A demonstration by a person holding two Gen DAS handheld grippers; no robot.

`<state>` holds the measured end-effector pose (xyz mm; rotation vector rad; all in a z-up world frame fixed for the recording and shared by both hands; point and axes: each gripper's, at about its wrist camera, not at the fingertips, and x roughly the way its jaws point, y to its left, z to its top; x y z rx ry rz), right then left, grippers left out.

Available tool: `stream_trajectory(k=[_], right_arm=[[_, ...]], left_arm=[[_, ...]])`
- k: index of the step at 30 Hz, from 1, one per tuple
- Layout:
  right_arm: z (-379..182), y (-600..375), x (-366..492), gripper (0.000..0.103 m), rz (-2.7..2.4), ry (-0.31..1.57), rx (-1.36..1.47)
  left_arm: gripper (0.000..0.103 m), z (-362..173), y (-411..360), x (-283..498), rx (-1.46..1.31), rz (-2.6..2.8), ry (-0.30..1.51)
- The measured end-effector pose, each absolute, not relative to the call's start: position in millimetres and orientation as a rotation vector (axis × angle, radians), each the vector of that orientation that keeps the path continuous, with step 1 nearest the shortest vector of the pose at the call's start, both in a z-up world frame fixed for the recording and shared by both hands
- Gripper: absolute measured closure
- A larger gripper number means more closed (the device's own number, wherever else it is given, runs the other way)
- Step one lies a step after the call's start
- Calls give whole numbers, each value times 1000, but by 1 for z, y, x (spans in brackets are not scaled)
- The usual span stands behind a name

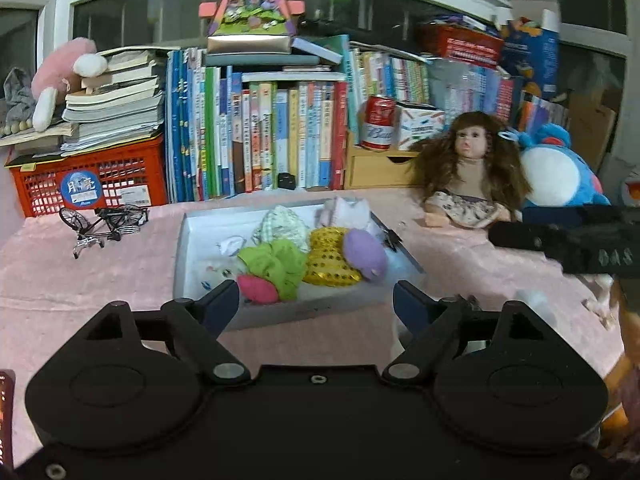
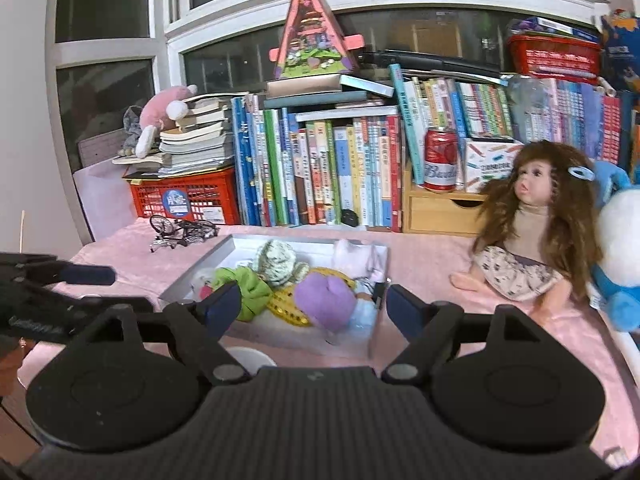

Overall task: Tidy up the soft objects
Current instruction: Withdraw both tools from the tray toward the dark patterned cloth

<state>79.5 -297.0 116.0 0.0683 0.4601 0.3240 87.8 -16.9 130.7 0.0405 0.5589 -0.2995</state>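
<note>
I hold my left gripper (image 1: pixel 316 300) and right gripper (image 2: pixel 314 306) above the pink tablecloth (image 1: pixel 80 280), both with fingers spread and empty. Just beyond them, the shallow white box (image 1: pixel 182 248) holds the soft objects: a green cloth (image 1: pixel 280 264), a purple plush (image 1: pixel 364 254) and a yellow sequined pouch (image 1: pixel 328 264). Further right sits a brown-haired doll (image 1: pixel 468 168) before the books.

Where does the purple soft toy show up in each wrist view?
Left wrist: the purple toy lies in the white box, right of centre, beside the yellow cloth.
Right wrist: the purple toy sits near the box's front edge, mid-frame, between this gripper's fingers.
Shared landmark: the red can on the wooden drawer behind the box.
</note>
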Motion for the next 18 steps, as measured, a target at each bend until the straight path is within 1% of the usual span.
stream_trajectory(k=[5,11,16,18], right_arm=[[103,-317,66,15,271,452,88],[86,-346,50,16,192,451,123],[62,-365,43,16,138,510,153],[50,-369,44,23,115,543,174]], left_arm=[[20,112,-25,55,62,-335,528],[20,102,-34,15,102,-366,440],[22,101,-47,-9,156,-398,394],[26,99,-53,-16,144,-420,401]])
